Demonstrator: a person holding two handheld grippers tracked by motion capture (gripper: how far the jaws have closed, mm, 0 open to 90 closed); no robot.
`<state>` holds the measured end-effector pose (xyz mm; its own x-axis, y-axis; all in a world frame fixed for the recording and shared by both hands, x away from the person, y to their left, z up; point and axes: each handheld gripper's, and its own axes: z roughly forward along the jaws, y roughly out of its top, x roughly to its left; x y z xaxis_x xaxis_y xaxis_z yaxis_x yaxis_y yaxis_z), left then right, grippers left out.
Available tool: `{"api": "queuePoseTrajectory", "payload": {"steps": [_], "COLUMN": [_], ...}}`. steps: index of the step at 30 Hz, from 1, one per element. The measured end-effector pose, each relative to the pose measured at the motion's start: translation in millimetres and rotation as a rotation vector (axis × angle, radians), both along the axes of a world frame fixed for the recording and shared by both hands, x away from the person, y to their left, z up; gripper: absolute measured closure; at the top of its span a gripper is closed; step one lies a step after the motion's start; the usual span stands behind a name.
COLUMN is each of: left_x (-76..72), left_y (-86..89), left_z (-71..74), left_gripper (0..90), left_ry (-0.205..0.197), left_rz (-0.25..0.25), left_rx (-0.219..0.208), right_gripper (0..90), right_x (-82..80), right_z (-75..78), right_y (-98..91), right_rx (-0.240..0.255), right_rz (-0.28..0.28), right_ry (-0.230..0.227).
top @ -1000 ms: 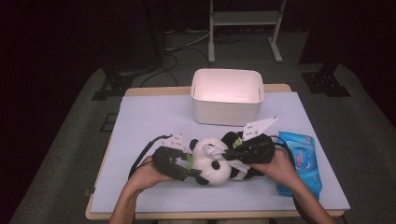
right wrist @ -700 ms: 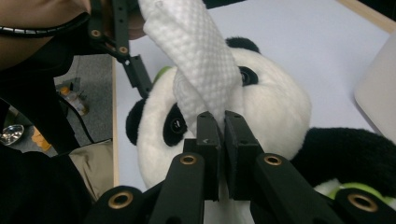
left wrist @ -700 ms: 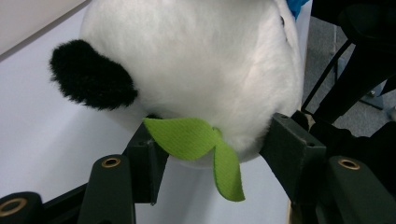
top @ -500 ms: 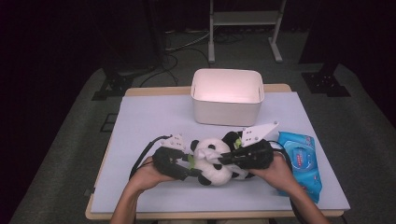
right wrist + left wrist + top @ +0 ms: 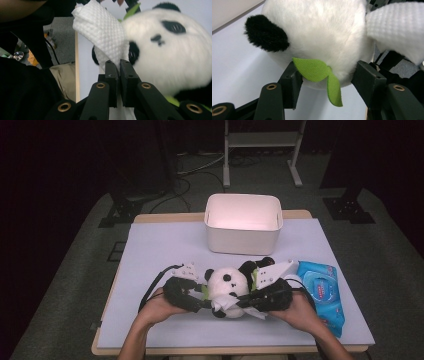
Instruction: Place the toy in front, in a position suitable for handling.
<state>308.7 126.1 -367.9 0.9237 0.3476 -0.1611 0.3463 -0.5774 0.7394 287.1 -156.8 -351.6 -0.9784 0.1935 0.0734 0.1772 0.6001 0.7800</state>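
Note:
A black-and-white panda plush (image 5: 227, 284) lies at the table's front middle, face up. My left gripper (image 5: 200, 296) comes in from the left. Its jaws have just closed a little and now press on both sides of the panda's white head (image 5: 319, 37), just behind a green felt leaf (image 5: 314, 70). From the right, my right gripper (image 5: 242, 301) is shut on a white wipe (image 5: 102, 27). The wipe rests against the panda's face (image 5: 172, 50) by a black ear. The wipe (image 5: 225, 306) shows below the panda's chin.
A white open bin (image 5: 243, 237) stands behind the panda at the table's middle. A blue pack of wet wipes (image 5: 322, 292) lies to the right, close to my right hand. Dark floor, cables and stand legs surround the table.
My right gripper has slid a little toward the near edge with the wipe against the panda. The panda's head has shifted slightly. My left gripper has stayed in place.

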Motion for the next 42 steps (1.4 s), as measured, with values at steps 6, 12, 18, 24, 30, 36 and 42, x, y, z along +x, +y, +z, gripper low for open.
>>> {"api": "queuePoseTrajectory", "payload": {"steps": [6,12,18,24,30,36,42], "left_x": [0.2,-0.8,0.6,3.4,5.3,9.7,12.2], "left_y": [-0.5,-1.4,-0.1,0.0,1.0,3.5,3.0], "left_z": [-0.1,-0.3,-3.4,-8.1,-8.4,-9.4,-9.5], "left_gripper": [41.3,40.9,40.5,39.6,34.4,28.7,24.3], "left_ry": [-0.008,-0.015,-0.023,-0.024,0.004,0.066,0.106], "left_rz": [-0.004,-0.005,-0.009,-0.001,-0.011,-0.021,-0.017], "left_rx": [0.006,0.012,0.019,0.032,-0.005,-0.062,-0.074], "right_gripper": [84.2,84.2,83.6,83.6,84.7,85.2,85.6], "right_x": [4.0,11.7,28.0,32.7,31.3,28.9,22.5], "right_z": [5.0,16.2,18.1,14.5,5.5,1.4,-7.7], "right_y": [-16.8,-14.8,-22.5,-30.2,-30.3,-34.2,-32.4], "right_rx": [0.025,0.039,0.057,0.058,0.035,0.039,0.038], "right_rz": [-0.06,-0.078,-0.123,-0.127,-0.115,-0.1,-0.069], "right_ry": [-0.009,-0.033,-0.007,0.027,0.054,0.07,0.092]}}
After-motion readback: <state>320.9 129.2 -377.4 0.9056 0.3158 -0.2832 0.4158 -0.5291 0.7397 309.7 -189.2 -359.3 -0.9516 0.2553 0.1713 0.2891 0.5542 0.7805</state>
